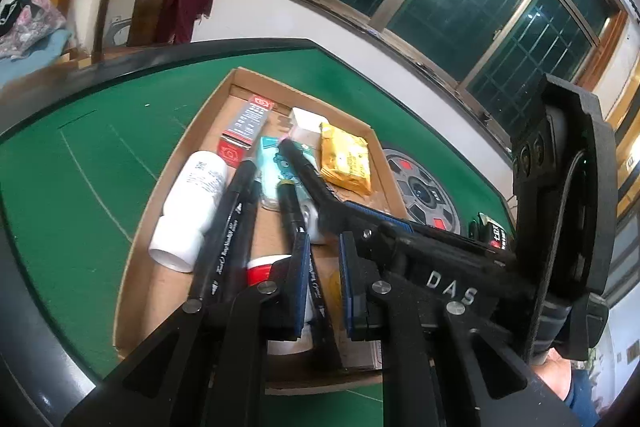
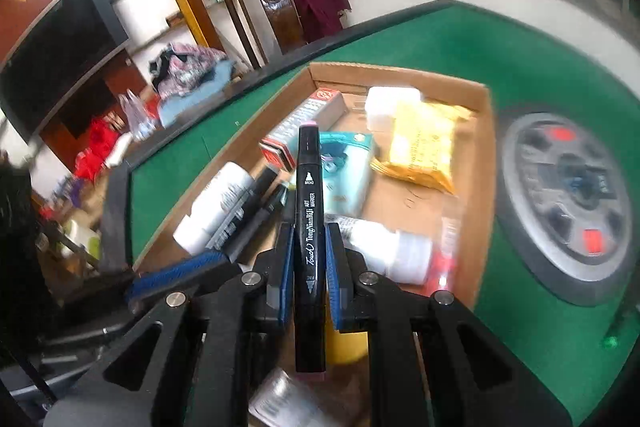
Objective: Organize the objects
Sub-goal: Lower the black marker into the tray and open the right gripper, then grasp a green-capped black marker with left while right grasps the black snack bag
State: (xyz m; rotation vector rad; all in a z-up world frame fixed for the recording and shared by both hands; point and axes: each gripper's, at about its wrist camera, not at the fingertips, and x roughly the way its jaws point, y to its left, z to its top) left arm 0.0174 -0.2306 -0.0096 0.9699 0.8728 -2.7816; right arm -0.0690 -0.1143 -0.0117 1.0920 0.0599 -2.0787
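From the left wrist view, we see our left claw (image 1: 325,279) hanging over the cardboard tray (image 1: 140,227) on the green worktop (image 1: 100,131), its blue pads spread apart and gripping nothing. In the tray lie a white bottle (image 1: 192,203), two black markers (image 1: 228,227) beside it, a red-and-grey box (image 1: 248,127) and a yellow packet (image 1: 346,159). Our right claw (image 1: 298,163) reaches in from the right, carrying a black marker (image 1: 298,163).

From the right wrist view, our right claw (image 2: 308,255) is clenched on that black marker (image 2: 308,227), held lengthwise between the pads above the tray (image 2: 480,187). The left claw's blue pad (image 2: 180,271) shows at lower left.
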